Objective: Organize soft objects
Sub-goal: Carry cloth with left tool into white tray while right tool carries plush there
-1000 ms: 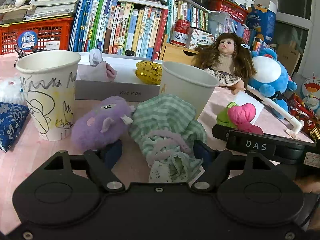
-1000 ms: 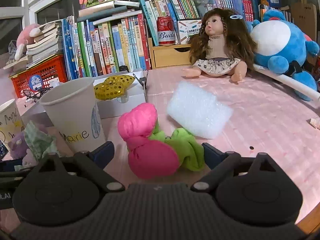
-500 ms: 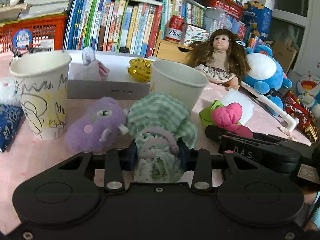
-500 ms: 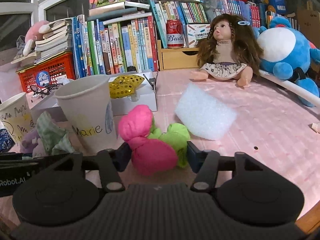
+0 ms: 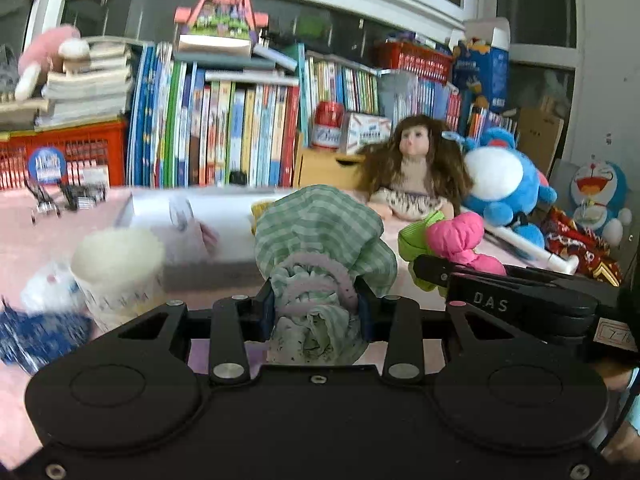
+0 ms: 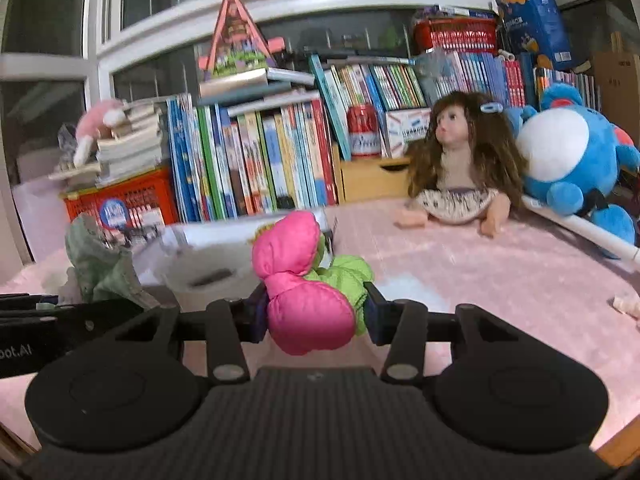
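Note:
A green checked cloth bundle [image 5: 320, 232] with a pale purple band is pinched between the pads of my left gripper [image 5: 316, 308], which is shut on it and holds it above the pink table. In the right wrist view a pink and green soft toy [image 6: 292, 248] sits between the fingers of my right gripper [image 6: 316, 312]. Its jaws are closing, and both pads press into the toy's sides. The same toy [image 5: 456, 232] shows at the right of the left wrist view, and the cloth bundle [image 6: 100, 260] at the left of the right wrist view.
Two white paper cups [image 5: 120, 264] [image 6: 212, 276] stand below the held things, blurred. Behind them lies a white box [image 5: 224, 208]. A doll [image 6: 456, 160] and a blue plush [image 6: 568, 160] sit at the back right before rows of books [image 6: 256, 160]. A blue patterned cushion [image 5: 36, 336] lies at the left.
Both grippers closed on their soft things and lifted them off the table. The cups and the purple plush dropped lower or out of view.

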The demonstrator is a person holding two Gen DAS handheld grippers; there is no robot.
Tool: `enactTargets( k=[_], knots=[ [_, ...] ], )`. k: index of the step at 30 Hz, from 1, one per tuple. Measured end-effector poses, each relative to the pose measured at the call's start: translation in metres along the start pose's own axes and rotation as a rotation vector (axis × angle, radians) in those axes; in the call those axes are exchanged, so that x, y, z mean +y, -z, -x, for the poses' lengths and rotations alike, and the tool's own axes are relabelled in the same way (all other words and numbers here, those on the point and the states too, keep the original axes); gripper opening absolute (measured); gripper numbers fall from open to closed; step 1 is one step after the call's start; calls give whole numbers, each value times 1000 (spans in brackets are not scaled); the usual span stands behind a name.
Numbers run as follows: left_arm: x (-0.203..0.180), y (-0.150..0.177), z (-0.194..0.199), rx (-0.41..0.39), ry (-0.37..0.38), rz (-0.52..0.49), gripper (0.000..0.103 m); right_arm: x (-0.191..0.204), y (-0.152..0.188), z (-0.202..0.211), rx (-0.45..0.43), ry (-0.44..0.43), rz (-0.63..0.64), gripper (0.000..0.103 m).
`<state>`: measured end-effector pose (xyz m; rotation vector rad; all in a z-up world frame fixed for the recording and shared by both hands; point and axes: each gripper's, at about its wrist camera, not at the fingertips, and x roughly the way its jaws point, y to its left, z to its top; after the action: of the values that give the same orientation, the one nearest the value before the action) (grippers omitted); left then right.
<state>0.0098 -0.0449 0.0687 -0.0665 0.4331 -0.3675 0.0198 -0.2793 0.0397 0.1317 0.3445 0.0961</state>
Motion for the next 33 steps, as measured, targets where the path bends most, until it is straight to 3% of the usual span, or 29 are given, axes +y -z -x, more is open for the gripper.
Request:
enactTargets(
  k=[9,17,24,33],
  knots=[
    [26,-46,4,-26,-38,14,36,0,-33,-4,-37,-57,-25,50],
    [69,-99,-10,-18,-87,42,36,1,-74,-30,-1,-108,-34,50],
    [108,-141,-45,51,-134,73,36,10,-106,-78,129,-108,12,51],
    [163,-159,-126,284,-151,193,36,11,-116,-154,373,-94,-40,51]
  ],
)
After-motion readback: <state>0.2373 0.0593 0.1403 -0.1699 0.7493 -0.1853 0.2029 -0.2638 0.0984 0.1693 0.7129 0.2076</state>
